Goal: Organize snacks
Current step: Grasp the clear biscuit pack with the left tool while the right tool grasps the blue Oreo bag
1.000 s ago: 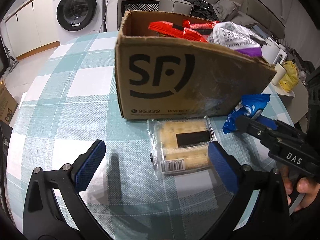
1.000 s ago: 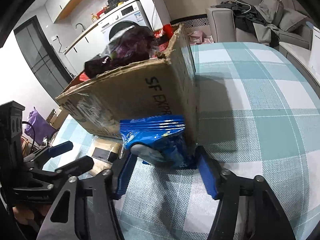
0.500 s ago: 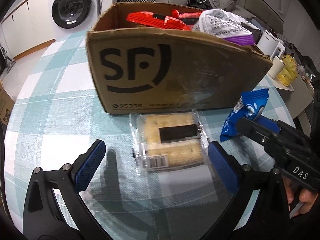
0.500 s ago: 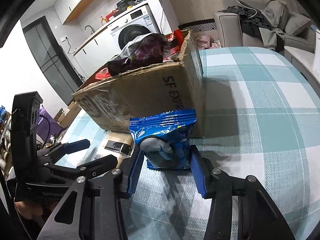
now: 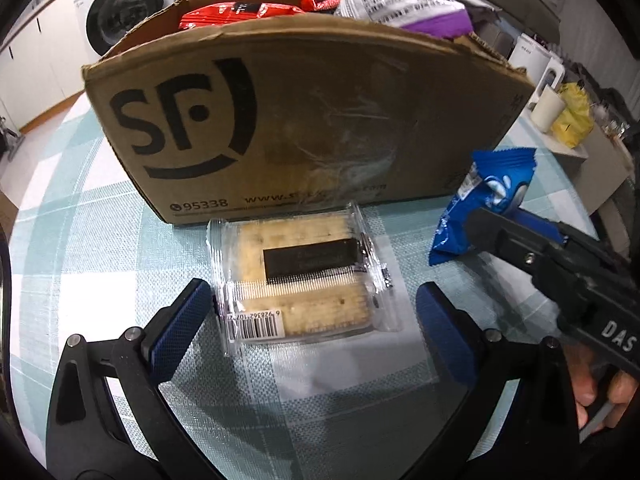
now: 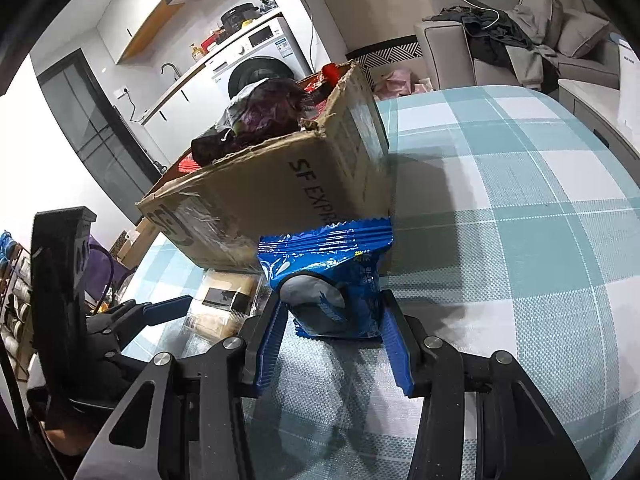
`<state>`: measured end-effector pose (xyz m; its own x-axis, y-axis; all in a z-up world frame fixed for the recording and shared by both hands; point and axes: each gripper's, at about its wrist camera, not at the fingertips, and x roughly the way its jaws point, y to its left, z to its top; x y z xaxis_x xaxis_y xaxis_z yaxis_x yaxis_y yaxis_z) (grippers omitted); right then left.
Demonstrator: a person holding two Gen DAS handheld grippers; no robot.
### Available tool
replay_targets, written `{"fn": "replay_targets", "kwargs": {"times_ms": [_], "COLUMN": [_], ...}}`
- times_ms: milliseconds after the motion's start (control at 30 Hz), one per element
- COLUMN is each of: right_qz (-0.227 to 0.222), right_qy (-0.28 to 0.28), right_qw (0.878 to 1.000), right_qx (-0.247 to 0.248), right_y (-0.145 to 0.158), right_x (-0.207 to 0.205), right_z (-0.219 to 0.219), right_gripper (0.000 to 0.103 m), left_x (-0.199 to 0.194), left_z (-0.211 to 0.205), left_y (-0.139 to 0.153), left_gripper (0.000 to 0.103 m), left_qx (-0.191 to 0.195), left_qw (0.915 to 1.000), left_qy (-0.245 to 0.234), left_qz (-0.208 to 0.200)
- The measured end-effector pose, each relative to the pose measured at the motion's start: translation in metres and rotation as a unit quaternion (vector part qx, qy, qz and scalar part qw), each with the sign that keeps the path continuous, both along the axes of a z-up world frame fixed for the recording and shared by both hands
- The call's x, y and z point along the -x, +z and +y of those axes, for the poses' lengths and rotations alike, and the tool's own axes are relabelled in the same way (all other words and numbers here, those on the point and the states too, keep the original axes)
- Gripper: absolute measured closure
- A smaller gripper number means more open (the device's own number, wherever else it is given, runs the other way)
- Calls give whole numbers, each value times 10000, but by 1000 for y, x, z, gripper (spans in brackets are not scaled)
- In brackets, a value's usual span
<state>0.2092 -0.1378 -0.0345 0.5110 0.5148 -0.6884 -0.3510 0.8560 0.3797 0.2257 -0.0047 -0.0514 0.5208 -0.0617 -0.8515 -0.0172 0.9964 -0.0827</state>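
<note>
Jaws of the right gripper (image 6: pixel 334 346) are clamped on the blue snack packet (image 6: pixel 332 276), low in the middle of the right wrist frame, tilted downward. Left gripper (image 5: pixel 308 328) jaws stand wide apart around the clear cracker pack (image 5: pixel 304 276) lying on the checked counter (image 5: pixel 80 264), just below the cardboard box (image 5: pixel 304 120) of snacks.

Left gripper (image 5: pixel 310 322) is hanging wide open around the clear cracker pack (image 5: pixel 298 276), sitting right against the cardboard box (image 5: pixel 304 120).
</note>
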Motion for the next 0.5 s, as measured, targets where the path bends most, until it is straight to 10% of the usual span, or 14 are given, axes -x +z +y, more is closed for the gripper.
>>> {"fn": "replay_targets", "kwargs": {"times_ms": [500], "right_qz": [-3], "right_qy": [-3], "right_qw": [10000], "right_qx": [-17], "right_y": [-1], "right_x": [-1], "right_z": [-1], "right_gripper": [56], "left_x": [13], "left_z": [-17], "left_y": [7], "left_gripper": [42], "left_qx": [-58], "left_qw": [9994], "left_qy": [-155], "left_qz": [-300]}}
